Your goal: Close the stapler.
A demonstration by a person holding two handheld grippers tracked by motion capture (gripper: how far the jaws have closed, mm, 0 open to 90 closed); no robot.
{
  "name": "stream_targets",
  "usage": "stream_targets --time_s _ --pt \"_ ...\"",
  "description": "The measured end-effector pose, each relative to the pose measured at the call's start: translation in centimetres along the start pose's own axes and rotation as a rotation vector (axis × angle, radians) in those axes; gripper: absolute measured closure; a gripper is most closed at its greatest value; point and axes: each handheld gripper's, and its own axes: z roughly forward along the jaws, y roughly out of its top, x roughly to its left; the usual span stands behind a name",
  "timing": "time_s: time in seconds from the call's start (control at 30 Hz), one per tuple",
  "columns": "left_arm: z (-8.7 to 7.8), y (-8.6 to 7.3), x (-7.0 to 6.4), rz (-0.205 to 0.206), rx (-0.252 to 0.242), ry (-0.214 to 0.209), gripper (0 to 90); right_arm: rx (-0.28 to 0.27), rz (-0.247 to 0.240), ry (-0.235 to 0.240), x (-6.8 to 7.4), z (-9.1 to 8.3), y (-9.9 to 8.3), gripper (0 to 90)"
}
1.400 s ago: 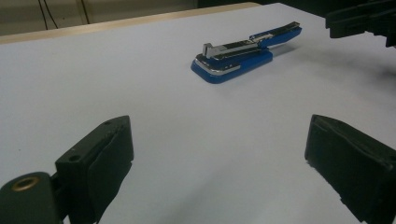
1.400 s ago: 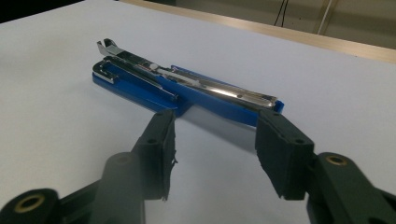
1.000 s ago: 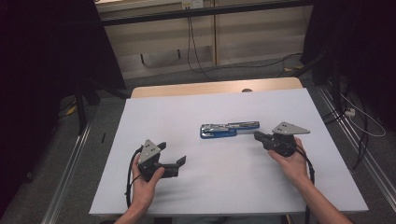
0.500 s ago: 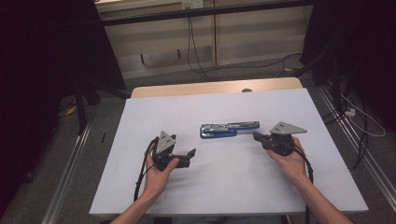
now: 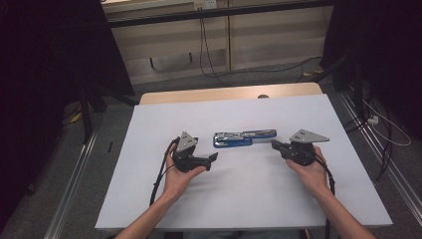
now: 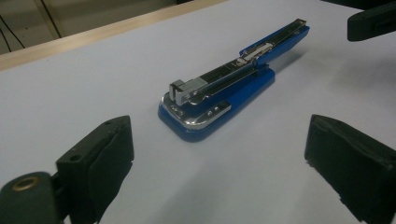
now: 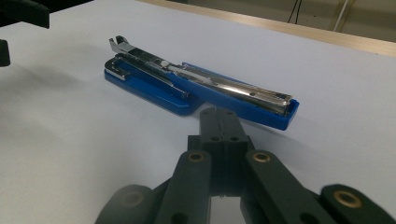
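A blue and chrome stapler (image 5: pixel 244 138) lies swung open on the white table, base to the left and arm stretched to the right. My left gripper (image 5: pixel 212 159) sits just left of and nearer than the stapler, and its tips point at it. In the left gripper view the jaws stand wide open (image 6: pixel 219 172), nothing is between them, and the stapler (image 6: pixel 224 93) lies a short way ahead. My right gripper (image 5: pixel 275 145) rests at the stapler's right end. In the right gripper view it is shut (image 7: pixel 219 122) and empty, its tip close to the stapler's arm (image 7: pixel 201 88).
The white table top (image 5: pixel 249 199) has a wooden strip (image 5: pixel 224 94) along its far edge. Cables trail on the floor behind and to the right (image 5: pixel 383 129). Metal rails run beside the table on both sides.
My left gripper has moved right and slightly forward, closer to the stapler's base. The right gripper and the stapler have stayed where they were.
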Motion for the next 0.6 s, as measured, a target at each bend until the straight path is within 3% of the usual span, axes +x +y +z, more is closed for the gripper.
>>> stream_targets --time_s 0.23,0.37,0.5,0.6 --pt "0.8 1.1 0.7 -0.048 -0.031 0.001 18.7 0.019 -0.008 0.004 0.0 0.2 -0.1 90.0" --pt "1.7 0.9 0.7 -0.056 -0.009 -0.009 27.9 0.020 -0.007 0.003 0.0 0.2 -0.1 90.0" --pt "2.3 1.4 0.5 -0.031 -0.008 -0.009 35.8 0.026 0.010 0.002 -0.1 0.4 -0.2 90.0" --pt "2.9 1.7 0.5 -0.030 -0.009 -0.001 47.2 0.026 0.015 0.002 0.0 0.6 -0.2 90.0"
